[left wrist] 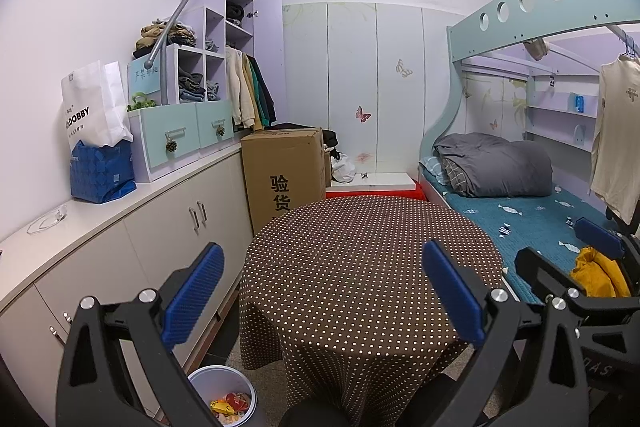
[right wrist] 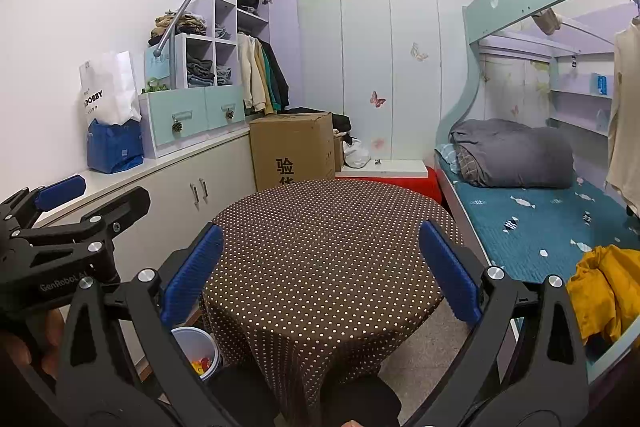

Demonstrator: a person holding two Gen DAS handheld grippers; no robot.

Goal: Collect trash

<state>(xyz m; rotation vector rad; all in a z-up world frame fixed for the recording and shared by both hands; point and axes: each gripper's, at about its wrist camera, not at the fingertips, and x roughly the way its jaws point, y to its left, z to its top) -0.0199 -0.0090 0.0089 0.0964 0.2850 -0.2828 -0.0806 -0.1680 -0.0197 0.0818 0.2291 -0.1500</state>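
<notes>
A small white bin point(left wrist: 224, 393) stands on the floor left of the round table point(left wrist: 360, 267); it holds red and yellow wrappers point(left wrist: 232, 403). The bin also shows in the right wrist view point(right wrist: 198, 349). My left gripper point(left wrist: 320, 291) is open and empty, held above the table's near edge. My right gripper point(right wrist: 316, 269) is open and empty too, above the same table point(right wrist: 328, 247). Each gripper shows at the edge of the other's view: the right one point(left wrist: 560, 255), the left one point(right wrist: 80, 195). The brown polka-dot tablecloth shows nothing on it.
A white cabinet counter point(left wrist: 120, 203) runs along the left wall with bags point(left wrist: 100, 167) and a drawer unit. A cardboard box point(left wrist: 284, 171) stands behind the table. A bunk bed point(left wrist: 532, 219) with a grey duvet and a yellow garment point(right wrist: 600, 291) is on the right.
</notes>
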